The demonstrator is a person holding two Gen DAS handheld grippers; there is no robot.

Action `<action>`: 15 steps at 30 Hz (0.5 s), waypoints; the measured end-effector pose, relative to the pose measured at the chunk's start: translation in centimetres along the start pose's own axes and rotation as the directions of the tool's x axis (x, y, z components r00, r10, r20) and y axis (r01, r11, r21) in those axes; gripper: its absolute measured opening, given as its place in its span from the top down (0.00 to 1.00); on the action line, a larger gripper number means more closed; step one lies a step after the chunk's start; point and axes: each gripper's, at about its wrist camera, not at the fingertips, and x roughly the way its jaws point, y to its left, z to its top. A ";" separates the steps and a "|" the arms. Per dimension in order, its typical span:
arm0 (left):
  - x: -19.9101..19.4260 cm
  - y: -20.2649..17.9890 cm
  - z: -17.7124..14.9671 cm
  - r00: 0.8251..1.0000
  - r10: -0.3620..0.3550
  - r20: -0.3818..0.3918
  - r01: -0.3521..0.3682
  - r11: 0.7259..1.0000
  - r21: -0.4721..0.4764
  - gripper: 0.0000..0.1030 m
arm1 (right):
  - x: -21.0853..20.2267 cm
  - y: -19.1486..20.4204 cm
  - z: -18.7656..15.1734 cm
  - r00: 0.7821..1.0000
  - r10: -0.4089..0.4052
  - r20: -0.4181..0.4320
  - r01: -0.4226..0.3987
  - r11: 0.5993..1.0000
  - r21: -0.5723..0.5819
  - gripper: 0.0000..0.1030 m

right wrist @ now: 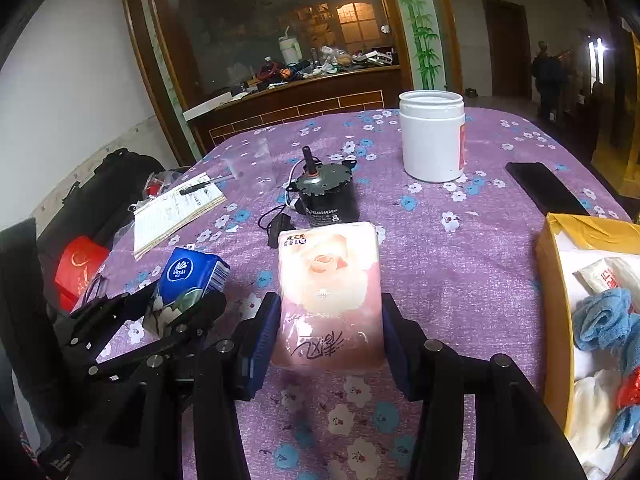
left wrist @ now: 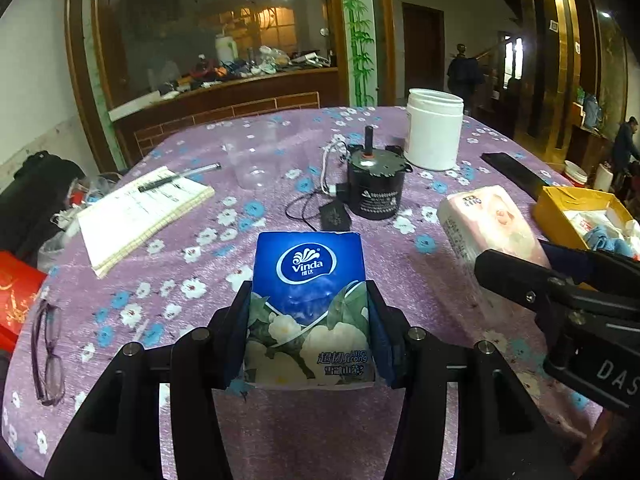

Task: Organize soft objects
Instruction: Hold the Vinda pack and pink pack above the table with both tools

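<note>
Blue Vinda tissue pack (left wrist: 308,304) clamped between the pads of the left gripper (left wrist: 308,340), seemingly raised just off the purple flowered desk (left wrist: 360,420). Pink tissue pack (right wrist: 330,300) likewise pinched by the right gripper (right wrist: 328,340), just beside the blue one and nearer the yellow cardboard box (right wrist: 554,320) at the right edge. Already in that box: a blue cloth (right wrist: 604,318), a white packet (right wrist: 608,274) and other soft white things. Judged about midway: both packs grasped but neither yet inside the box, so carrying over and dropping in remain. Farther out, untouched and probably no part of the job: small black motor (right wrist: 328,196), white jar (right wrist: 432,140), notebook (left wrist: 140,212), glasses (left wrist: 48,352).
</note>
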 end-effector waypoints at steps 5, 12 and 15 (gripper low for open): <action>-0.2 0.0 0.1 1.000 0.017 0.019 -0.017 1.000 0.001 0.51 | -0.2 0.5 0.0 1.000 -0.006 0.016 0.006 1.000 -0.025 0.51; -0.4 -0.2 0.1 0.999 0.027 0.035 -0.027 1.000 0.009 0.51 | -0.2 0.6 0.0 1.000 -0.012 0.022 0.013 0.999 -0.031 0.51; -0.6 -0.4 0.1 0.998 0.034 0.043 -0.035 0.999 0.015 0.51 | -0.2 0.7 0.0 1.000 -0.008 0.017 0.008 0.999 -0.032 0.51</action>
